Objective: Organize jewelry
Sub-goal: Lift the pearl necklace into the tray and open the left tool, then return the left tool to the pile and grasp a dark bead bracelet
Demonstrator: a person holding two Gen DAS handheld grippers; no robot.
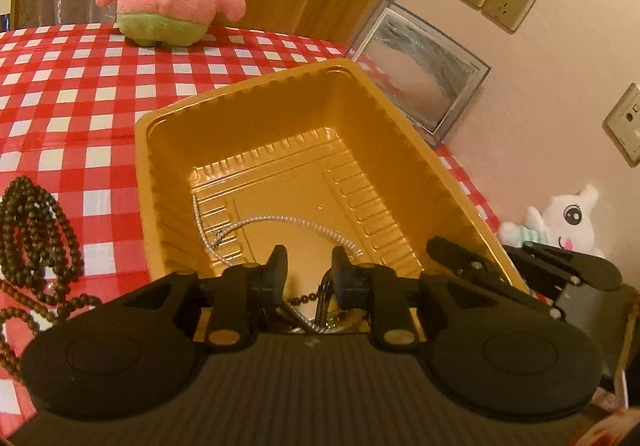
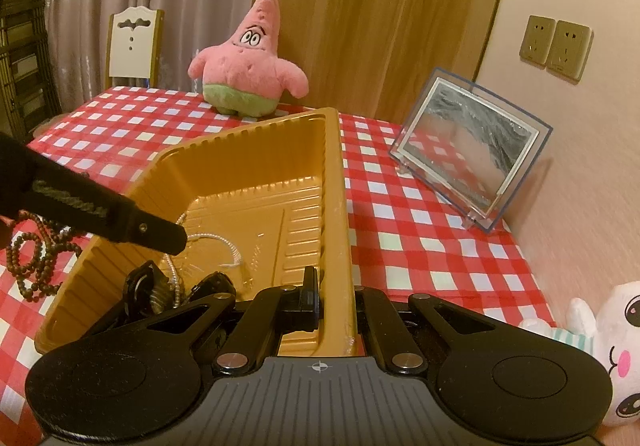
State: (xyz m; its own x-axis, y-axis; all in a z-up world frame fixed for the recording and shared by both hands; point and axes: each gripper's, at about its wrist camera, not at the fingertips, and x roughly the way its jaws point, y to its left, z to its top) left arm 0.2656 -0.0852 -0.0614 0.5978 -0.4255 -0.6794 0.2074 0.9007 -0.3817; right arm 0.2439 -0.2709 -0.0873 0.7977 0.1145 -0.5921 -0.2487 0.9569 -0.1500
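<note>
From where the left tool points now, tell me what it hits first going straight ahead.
Probably the silver chain on the floor of the gold tray, since the left tool aims down into it; beyond that, the tray's far wall. Depth is uncertain.

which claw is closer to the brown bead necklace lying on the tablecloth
Left. The left claw is inside the gold tray, beside the brown bead necklace; the right claw grips the tray's far wall.

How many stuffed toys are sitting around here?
2. A pink starfish toy stands at the table's far edge, behind the gold tray. A white plush toy sits at the near right, partly cut off. Others may be out of view.
</note>
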